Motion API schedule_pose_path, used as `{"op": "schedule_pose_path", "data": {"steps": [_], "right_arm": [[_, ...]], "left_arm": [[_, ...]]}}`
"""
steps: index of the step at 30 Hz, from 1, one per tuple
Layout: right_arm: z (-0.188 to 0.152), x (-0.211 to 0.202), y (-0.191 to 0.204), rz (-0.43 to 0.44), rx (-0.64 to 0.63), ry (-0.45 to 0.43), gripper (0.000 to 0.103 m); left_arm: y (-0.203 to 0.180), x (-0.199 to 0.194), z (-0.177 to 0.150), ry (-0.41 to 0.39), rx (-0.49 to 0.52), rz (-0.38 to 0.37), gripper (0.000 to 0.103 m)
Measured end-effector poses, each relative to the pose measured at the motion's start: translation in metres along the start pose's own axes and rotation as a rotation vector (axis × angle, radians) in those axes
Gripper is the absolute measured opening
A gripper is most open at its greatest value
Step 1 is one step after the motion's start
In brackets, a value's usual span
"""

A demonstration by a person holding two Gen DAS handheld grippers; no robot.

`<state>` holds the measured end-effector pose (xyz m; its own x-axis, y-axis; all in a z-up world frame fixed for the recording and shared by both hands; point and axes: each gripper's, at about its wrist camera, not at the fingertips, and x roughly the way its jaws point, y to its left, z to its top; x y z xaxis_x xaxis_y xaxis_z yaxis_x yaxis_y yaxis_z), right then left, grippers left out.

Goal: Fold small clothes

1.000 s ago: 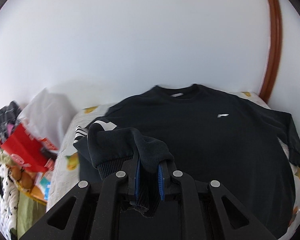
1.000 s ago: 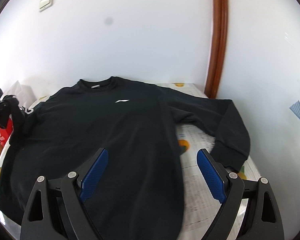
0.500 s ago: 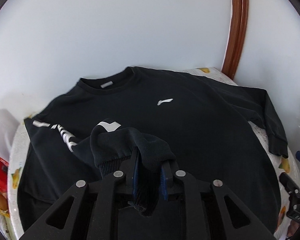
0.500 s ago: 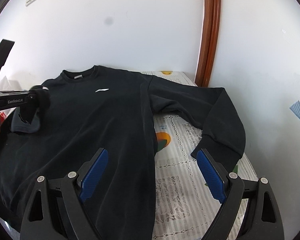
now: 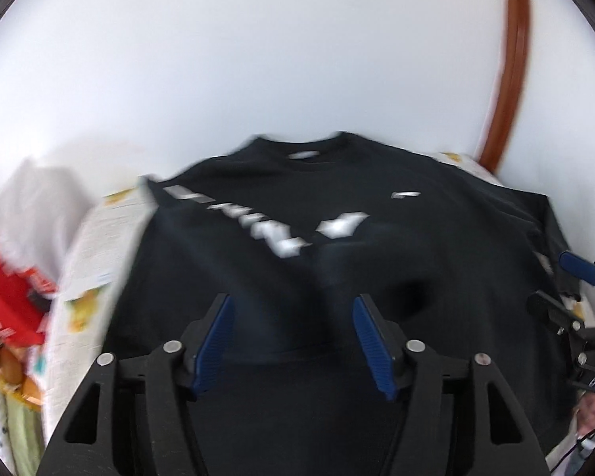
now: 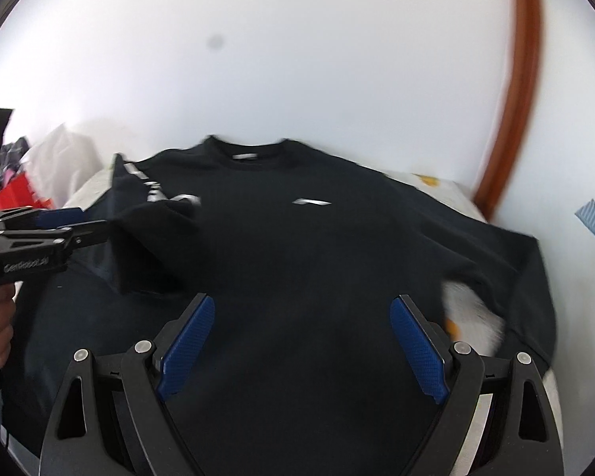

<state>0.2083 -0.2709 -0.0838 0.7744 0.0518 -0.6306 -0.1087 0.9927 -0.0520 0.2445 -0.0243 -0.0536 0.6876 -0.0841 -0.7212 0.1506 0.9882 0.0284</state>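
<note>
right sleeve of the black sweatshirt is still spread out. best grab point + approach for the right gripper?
Take the sleeve at its cuff end, probably, where it lies past the body on the printed bed cover. Bring the open right gripper in from the outer edge, pads straddling the flat cloth, so it can carry across the sweatshirt.

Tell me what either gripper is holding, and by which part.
Nothing: the left gripper is opening, no cloth between its pads; the right gripper stands open over the black sweatshirt.
</note>
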Motion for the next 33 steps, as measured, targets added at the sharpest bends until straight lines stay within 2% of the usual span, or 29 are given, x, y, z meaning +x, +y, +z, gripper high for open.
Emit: {"op": "schedule_pose_path", "data": {"steps": [4, 7, 12, 14, 17, 18, 20, 22, 23, 25, 29, 31, 33], "right_arm": [[0.012, 0.018, 0.043, 0.058, -0.053, 0.015, 0.087], [0.018, 0.035, 0.075, 0.082, -0.100, 0.028, 0.087], [0.017, 0.063, 0.104, 0.105, -0.147, 0.075, 0.087], [0.014, 0.080, 0.111, 0.081, -0.169, 0.100, 0.087], [0.012, 0.110, 0.108, -0.040, -0.167, 0.147, 0.086], [0.012, 0.115, 0.105, -0.062, -0.157, 0.150, 0.082], [0.013, 0.130, 0.100, -0.115, -0.154, 0.160, 0.069], [0.015, 0.141, 0.096, -0.147, -0.168, 0.182, 0.032], [0.019, 0.143, 0.092, -0.131, -0.164, 0.185, 0.027], [0.027, 0.139, 0.081, -0.093, -0.128, 0.167, 0.020], [0.047, 0.126, 0.038, 0.027, 0.037, 0.125, 0.017], [0.055, 0.119, 0.012, -0.025, 0.098, 0.088, 0.015], [0.057, 0.115, -0.007, -0.033, 0.141, 0.086, 0.015]], "left_arm": [[0.056, -0.010, -0.016, -0.004, -0.057, 0.060, 0.067], [0.088, -0.004, -0.028, 0.043, -0.089, 0.115, 0.068], [0.114, 0.016, -0.042, 0.088, -0.108, 0.167, 0.068], [0.118, 0.027, -0.046, 0.103, -0.118, 0.182, 0.068], [0.123, 0.043, -0.049, 0.114, -0.114, 0.226, 0.068], [0.123, 0.048, -0.050, 0.121, -0.109, 0.251, 0.068], [0.127, 0.059, -0.053, 0.149, -0.104, 0.291, 0.068], [0.130, 0.067, -0.056, 0.164, -0.111, 0.284, 0.068], [0.131, 0.070, -0.057, 0.173, -0.115, 0.284, 0.068], [0.133, 0.074, -0.060, 0.185, -0.119, 0.297, 0.069], [0.138, 0.073, -0.062, 0.189, -0.144, 0.285, 0.069], [0.142, 0.074, -0.063, 0.193, -0.167, 0.270, 0.069], [0.145, 0.073, -0.064, 0.195, -0.185, 0.265, 0.070]]}}
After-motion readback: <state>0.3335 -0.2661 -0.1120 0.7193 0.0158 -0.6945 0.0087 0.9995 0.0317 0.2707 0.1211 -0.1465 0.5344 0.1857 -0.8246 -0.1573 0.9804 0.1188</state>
